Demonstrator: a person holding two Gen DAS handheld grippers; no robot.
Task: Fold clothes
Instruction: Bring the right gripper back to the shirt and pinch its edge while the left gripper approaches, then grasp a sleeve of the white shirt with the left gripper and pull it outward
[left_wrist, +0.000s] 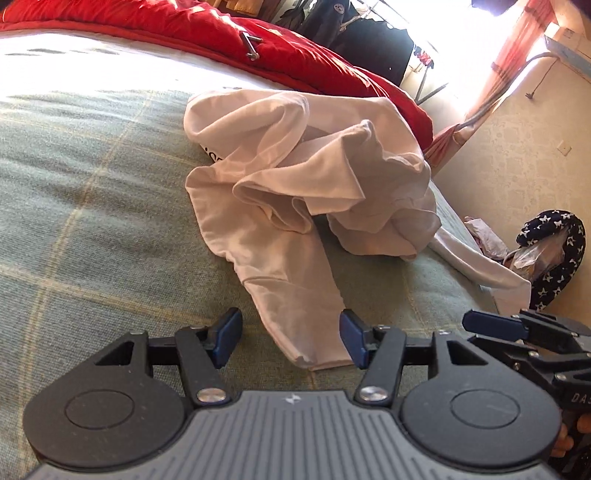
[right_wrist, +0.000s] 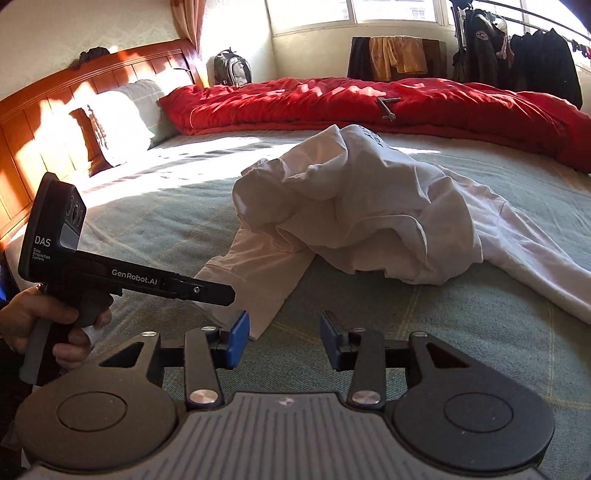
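A crumpled white long-sleeved shirt (left_wrist: 306, 177) lies in a heap on the green checked bedspread (left_wrist: 92, 221). One sleeve runs toward me and its cuff (left_wrist: 317, 354) lies between the fingers of my left gripper (left_wrist: 291, 339), which is open and empty just above the bed. In the right wrist view the shirt (right_wrist: 369, 206) lies ahead, with that sleeve's cuff (right_wrist: 236, 314) just left of my right gripper (right_wrist: 284, 341), which is open and empty. The left gripper shows there from the side (right_wrist: 207, 291), hand-held. The right gripper's fingertip (left_wrist: 491, 325) shows at the left view's right edge.
A red quilt (right_wrist: 369, 107) lies along the far side of the bed, with a metal object (right_wrist: 388, 107) on it. A wooden headboard (right_wrist: 44, 122) and pillow (right_wrist: 118, 122) stand at the left. A clothes rack (right_wrist: 517, 55) stands behind. A dark star-patterned bag (left_wrist: 554, 254) sits beside the bed.
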